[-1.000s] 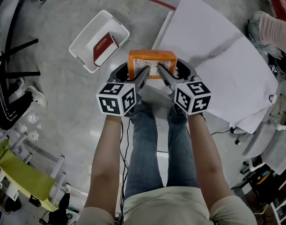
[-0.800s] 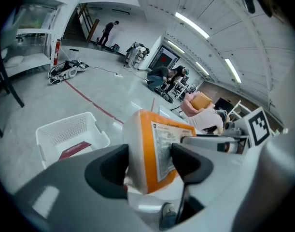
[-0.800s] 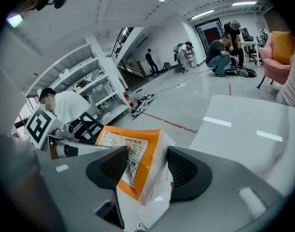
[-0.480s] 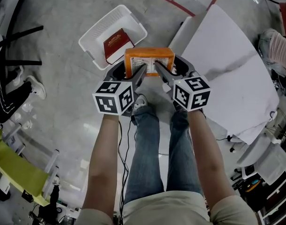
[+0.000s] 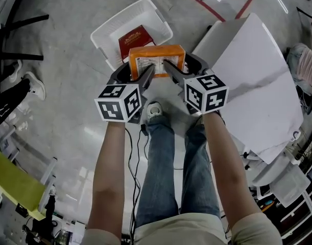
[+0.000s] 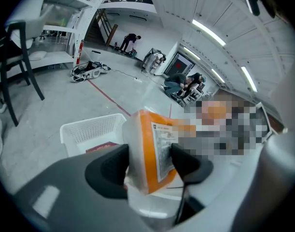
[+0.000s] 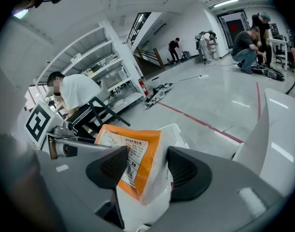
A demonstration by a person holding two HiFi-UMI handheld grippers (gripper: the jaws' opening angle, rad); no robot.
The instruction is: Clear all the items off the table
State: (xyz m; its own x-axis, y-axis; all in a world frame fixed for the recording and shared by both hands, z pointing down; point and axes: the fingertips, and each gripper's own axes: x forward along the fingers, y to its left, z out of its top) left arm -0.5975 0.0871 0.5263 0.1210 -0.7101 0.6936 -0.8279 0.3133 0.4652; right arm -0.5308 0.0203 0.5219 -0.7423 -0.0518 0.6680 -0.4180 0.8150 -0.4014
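— What's in the left gripper (image 5: 138,71)?
— Its jaws pinch the left end of the orange packet (image 5: 157,57). The right gripper (image 5: 182,65) pinches the other end, so the packet hangs between them at twelve o'clock, off the table
— And beyond?
— The white basket (image 5: 111,28) on the floor at eleven o'clock, a red box (image 5: 135,39) inside. The white table (image 5: 258,70) stands at two o'clock
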